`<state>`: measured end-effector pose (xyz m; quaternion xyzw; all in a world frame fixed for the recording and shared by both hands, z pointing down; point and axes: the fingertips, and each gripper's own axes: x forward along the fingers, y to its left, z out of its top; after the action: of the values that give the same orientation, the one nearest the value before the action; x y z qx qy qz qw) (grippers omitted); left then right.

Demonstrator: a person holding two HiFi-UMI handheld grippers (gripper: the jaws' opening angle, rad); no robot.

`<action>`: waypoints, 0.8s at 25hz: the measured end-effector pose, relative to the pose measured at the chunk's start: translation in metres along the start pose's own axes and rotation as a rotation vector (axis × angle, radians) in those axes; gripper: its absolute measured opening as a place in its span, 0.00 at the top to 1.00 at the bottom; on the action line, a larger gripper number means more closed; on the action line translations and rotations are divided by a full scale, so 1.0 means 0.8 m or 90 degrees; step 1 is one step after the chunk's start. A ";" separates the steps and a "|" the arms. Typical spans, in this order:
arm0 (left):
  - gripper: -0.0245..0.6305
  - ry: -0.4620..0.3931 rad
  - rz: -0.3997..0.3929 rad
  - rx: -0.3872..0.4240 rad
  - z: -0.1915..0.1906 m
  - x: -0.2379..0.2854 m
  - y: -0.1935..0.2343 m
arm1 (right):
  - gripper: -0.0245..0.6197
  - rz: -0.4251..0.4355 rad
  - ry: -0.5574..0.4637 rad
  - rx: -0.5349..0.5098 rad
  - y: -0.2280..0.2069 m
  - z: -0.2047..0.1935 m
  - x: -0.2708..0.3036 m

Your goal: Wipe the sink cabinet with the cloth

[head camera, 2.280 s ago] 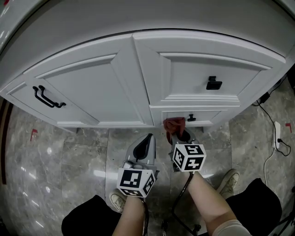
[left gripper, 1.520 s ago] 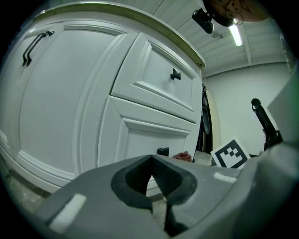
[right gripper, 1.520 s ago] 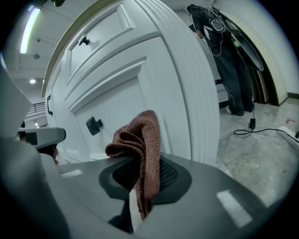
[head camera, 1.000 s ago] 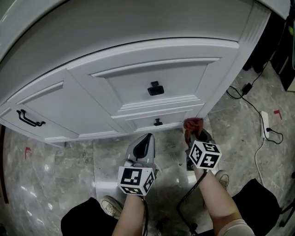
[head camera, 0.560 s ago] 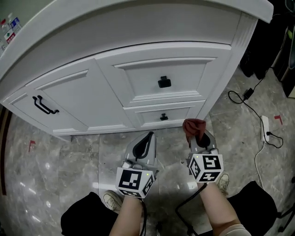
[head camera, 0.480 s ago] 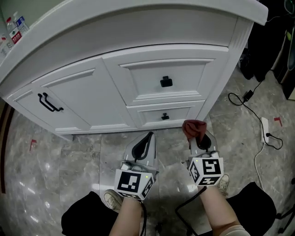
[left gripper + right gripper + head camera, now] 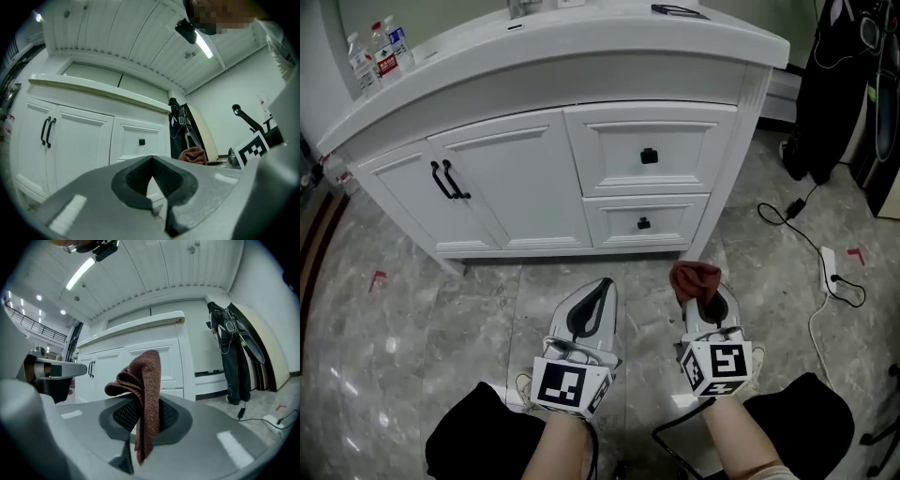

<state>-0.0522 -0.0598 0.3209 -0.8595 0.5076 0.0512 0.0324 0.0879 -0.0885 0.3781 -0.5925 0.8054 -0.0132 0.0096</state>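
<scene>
— Where is the cloth (image 7: 695, 279) found?

— It is clamped in the right gripper (image 7: 704, 298). In the right gripper view the reddish-brown cloth (image 7: 143, 380) is seen pinched between the closed jaws of that gripper (image 7: 140, 423). One fold is pushed up above the jaws and a strip is left hanging below them.

— Is the sink cabinet (image 7: 534, 178) touched by it?

— No. The cloth is held low over the marble floor (image 7: 412, 319), in front of the cabinet's right end and clearly apart from it. In the right gripper view the white cabinet (image 7: 136, 352) is seen beyond the cloth.

— How is the left gripper (image 7: 589, 314) held?

— It is held beside the right one, also clear of the cabinet. In the left gripper view its jaws (image 7: 152, 161) are drawn together tip to tip. Only the cabinet front (image 7: 79, 140) is seen through the opening behind the tips. The cloth (image 7: 192, 154) is glimpsed off to the right there.

— What else is shown?

— Two black door handles (image 7: 445, 180) are fitted at the left and a black knob (image 7: 649, 156) on the upper drawer. Bottles (image 7: 375, 56) are stood on the countertop's left end. A power strip (image 7: 830, 267) is laid on the floor at the right.
</scene>
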 end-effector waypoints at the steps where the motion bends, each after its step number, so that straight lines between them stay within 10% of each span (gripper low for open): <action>1: 0.96 0.000 -0.001 0.002 0.003 -0.013 -0.005 | 0.84 0.000 0.003 0.008 0.005 -0.001 -0.012; 20: 0.96 0.010 -0.030 -0.019 0.006 -0.163 -0.081 | 0.84 -0.022 0.005 0.012 0.065 -0.003 -0.178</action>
<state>-0.0584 0.0850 0.3323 -0.8718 0.4869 0.0510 0.0166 0.0811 0.0632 0.3789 -0.6060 0.7950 -0.0237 0.0117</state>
